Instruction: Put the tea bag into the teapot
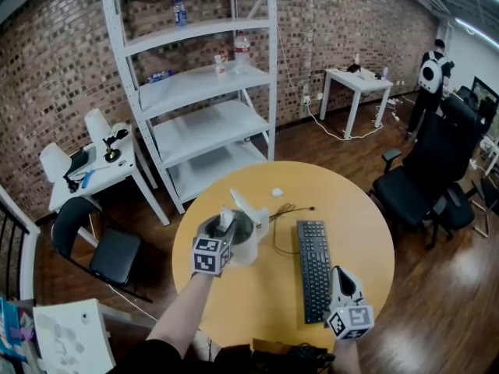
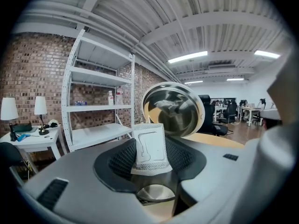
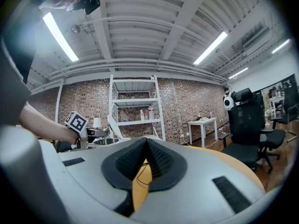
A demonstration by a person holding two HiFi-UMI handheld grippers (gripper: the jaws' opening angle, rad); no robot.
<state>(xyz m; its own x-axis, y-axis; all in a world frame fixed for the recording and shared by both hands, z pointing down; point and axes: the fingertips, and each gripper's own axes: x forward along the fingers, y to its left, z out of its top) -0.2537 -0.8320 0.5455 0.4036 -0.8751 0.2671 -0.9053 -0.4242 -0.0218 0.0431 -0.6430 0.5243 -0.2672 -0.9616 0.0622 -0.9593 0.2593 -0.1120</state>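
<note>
My left gripper (image 1: 224, 226) is shut on a white tea bag (image 2: 149, 148), which stands upright between its pads. In the head view the tea bag (image 1: 227, 220) is over the open mouth of the white teapot (image 1: 248, 248) on the round yellow table (image 1: 351, 209). The left gripper view shows the teapot's shiny raised lid (image 2: 174, 110) just beyond the bag and its metal opening (image 2: 155, 193) below the jaws. My right gripper (image 1: 344, 284) rests near the table's front right edge, jaws shut with nothing between them (image 3: 145, 160).
A black keyboard (image 1: 313, 267) lies right of the teapot, with a thin black cable (image 1: 287, 213) and a small white scrap (image 1: 277, 192) behind. White shelving (image 1: 207, 92) stands beyond the table. A black office chair (image 1: 425, 170) is to the right, another chair (image 1: 105, 248) to the left.
</note>
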